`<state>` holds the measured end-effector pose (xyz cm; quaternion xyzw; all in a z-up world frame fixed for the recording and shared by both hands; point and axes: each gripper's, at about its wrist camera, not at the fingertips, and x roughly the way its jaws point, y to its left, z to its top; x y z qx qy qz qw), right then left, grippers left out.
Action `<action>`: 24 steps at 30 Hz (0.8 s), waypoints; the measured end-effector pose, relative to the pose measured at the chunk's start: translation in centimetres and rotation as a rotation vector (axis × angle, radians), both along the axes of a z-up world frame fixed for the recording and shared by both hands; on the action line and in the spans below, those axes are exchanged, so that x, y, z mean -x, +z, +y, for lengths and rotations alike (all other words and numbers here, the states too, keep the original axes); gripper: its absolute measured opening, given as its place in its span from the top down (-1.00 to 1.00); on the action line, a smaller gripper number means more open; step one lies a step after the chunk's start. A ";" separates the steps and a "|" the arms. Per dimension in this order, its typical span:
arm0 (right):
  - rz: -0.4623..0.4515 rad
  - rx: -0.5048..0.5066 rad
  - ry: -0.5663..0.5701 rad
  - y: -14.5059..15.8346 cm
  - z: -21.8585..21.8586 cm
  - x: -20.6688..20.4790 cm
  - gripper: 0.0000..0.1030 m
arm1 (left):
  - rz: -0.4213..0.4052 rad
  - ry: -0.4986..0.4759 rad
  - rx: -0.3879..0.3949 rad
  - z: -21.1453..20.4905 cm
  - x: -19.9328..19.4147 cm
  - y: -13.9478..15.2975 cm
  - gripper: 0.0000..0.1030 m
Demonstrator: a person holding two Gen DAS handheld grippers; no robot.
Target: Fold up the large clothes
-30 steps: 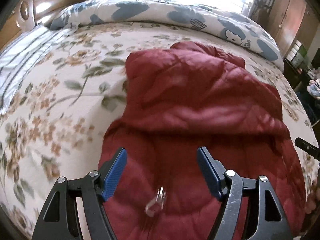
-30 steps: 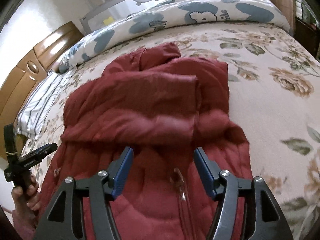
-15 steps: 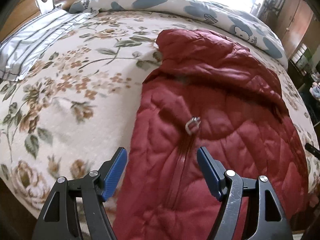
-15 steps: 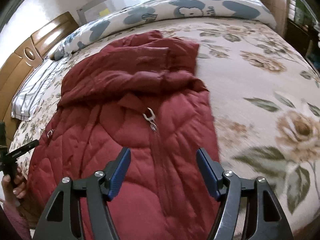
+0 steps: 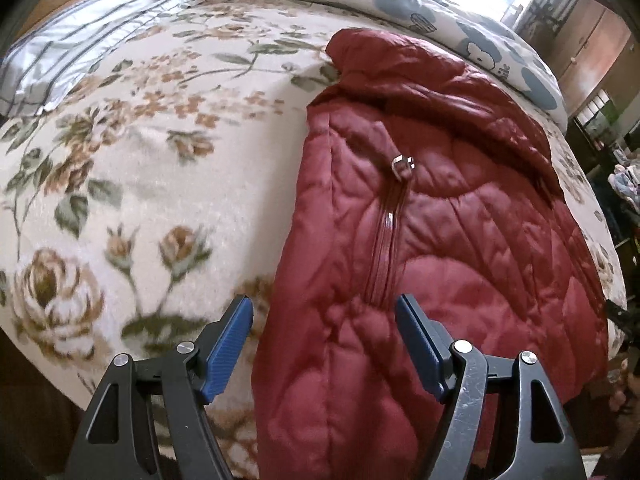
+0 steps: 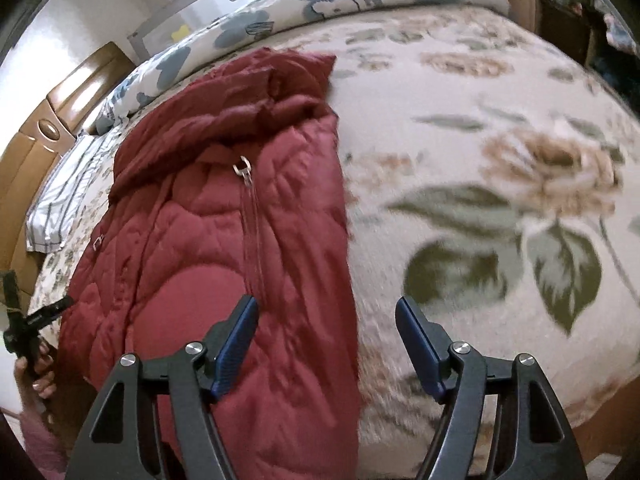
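While my left gripper [image 5: 324, 340] hangs over the near edge of the bed [image 5: 140, 208], its jaws stand released with nothing pinched; the red quilted jacket [image 5: 440, 240] lies partly under them, its left side edge just inside the left pad, its long axis running away toward the far side.

Through the right wrist view, my right gripper [image 6: 326, 340] is likewise released and empty, straddling the jacket's right side edge. Each hand is nearest its own side, so I judge a lengthwise fold comes next.

One red jacket [image 5: 440, 240], one floral blanket [image 5: 160, 200], one striped pillow [image 5: 60, 60], two grippers.
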<state>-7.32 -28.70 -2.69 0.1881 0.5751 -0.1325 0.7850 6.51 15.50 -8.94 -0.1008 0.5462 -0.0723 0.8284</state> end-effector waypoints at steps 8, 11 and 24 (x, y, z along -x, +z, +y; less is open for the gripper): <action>0.015 -0.125 -0.001 -1.7 0.9 2.8 -0.41 | 0.044 -0.018 0.060 0.7 1.9 -1.0 -0.44; 0.017 -0.134 0.018 -1.7 1.6 3.3 -0.41 | 0.050 -0.032 0.053 0.5 2.5 -1.2 -0.47; 0.012 -0.188 0.069 -2.5 3.1 3.5 -0.39 | 0.055 -0.108 0.072 -0.8 3.8 -2.6 -0.50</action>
